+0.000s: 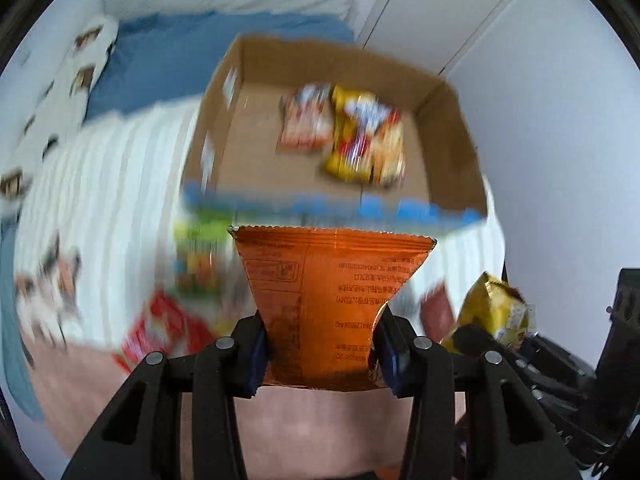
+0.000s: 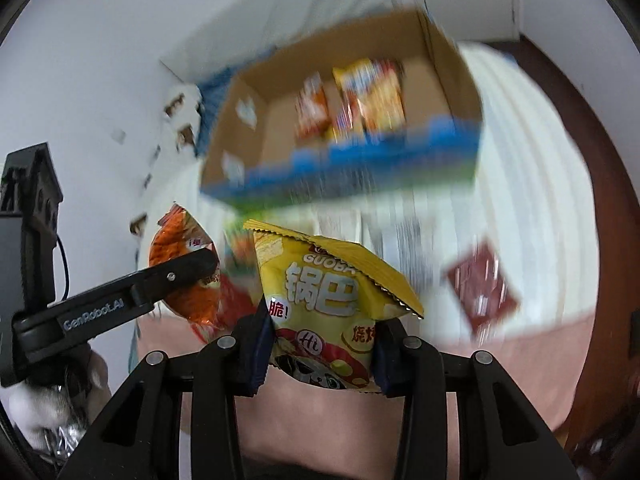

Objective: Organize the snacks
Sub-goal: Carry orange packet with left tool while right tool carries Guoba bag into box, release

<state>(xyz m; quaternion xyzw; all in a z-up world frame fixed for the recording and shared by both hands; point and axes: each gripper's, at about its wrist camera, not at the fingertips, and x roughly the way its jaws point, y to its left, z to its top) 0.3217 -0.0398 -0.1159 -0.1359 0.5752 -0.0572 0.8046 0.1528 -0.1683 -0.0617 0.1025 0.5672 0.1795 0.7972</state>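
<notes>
Bed with striped cover under cardboard box (image 1: 452, 128), upper centre | orange packet (image 1: 332, 304) clamped in left tool (image 1: 322, 354), yellow packet (image 2: 332, 308) clamped in right tool (image 2: 320, 354), lower centre | both pinched low, likely for dropping into box beside two packets already inside.

An open brown cardboard box (image 1: 452, 136) sits on the white striped bedspread (image 1: 104, 208), two crinkly foil snack packets (image 1: 344, 132) lying side by side inside. Nearer the cameras, further packets lie loose on the bedspread: red packet (image 1: 160, 336), dark-red flat packet (image 2: 482, 290).
</notes>
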